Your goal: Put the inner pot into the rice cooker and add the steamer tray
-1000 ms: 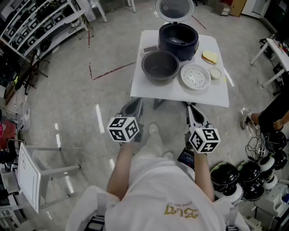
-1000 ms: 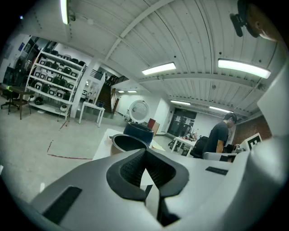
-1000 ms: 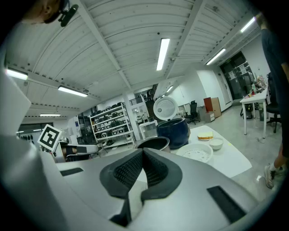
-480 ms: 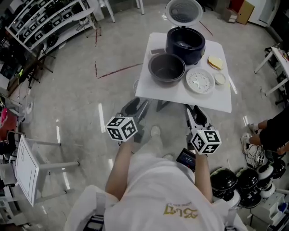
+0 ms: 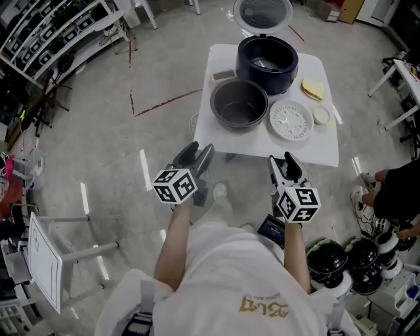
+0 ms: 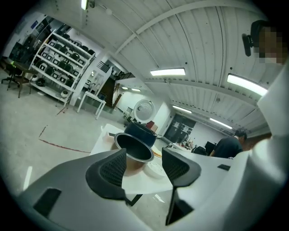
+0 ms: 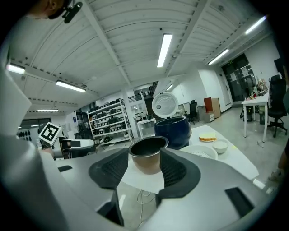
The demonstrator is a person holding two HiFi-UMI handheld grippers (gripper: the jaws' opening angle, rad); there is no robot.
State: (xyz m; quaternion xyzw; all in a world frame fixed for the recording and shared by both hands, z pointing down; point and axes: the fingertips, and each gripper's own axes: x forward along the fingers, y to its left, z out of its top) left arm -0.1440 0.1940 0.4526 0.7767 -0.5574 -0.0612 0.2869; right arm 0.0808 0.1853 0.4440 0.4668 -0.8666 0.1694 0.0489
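One white square bench [image 5: 302,149] carries: one rice cooker [image 5: 267,62], round, dark blue and glossy, its round lid [image 5: 262,13] hinged up at the rear; one inner pot [image 5: 239,104], round dark metal, standing on the bench just in front of the cooker and not in it; one steamer tray [image 5: 291,121], a white perforated disc lying flat beside the pot; one small white bowl [image 5: 321,115]; one flat yellow item [image 5: 313,88]; one small dark card [image 5: 223,75]. There are two claws, each bearing one black-and-white marker cube [image 5: 176,186]. The left claw [image 5: 199,149] and right claw [image 5: 283,159] are both short of the bench. Their jaws have just been opening and stand wide, with nothing between the ribbed dark pads. The gold print on the person's white shirt [image 5: 256,289] is unreadable.
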